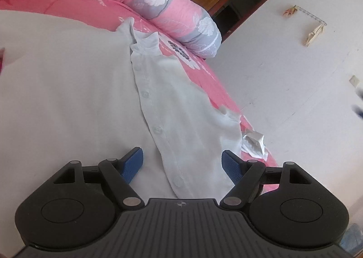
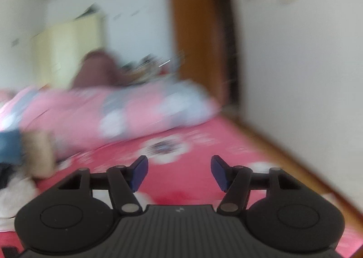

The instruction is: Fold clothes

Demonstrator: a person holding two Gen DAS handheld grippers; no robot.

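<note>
Here we see the left gripper (image 1: 182, 165) spread apart above the white shirt (image 1: 177, 103) on the pink bedsheet (image 1: 68, 1), and the right gripper (image 2: 179, 173) likewise apart, holding nothing.

A white button-front shirt (image 1: 172, 90) lies spread flat on the pink bedsheet (image 1: 211, 76), collar away.

The white button-up shirt (image 1: 177, 103) runs off the left edge of the left wrist view, and its hem is hidden under the left gripper (image 1: 182, 165). From the right wrist everything is smeared: the rolled pink quilt (image 2: 118, 112), the brown door (image 2: 195, 38), a pale wardrobe (image 2: 70, 49), and far clutter (image 2: 145, 69) too blurred to name.
</note>
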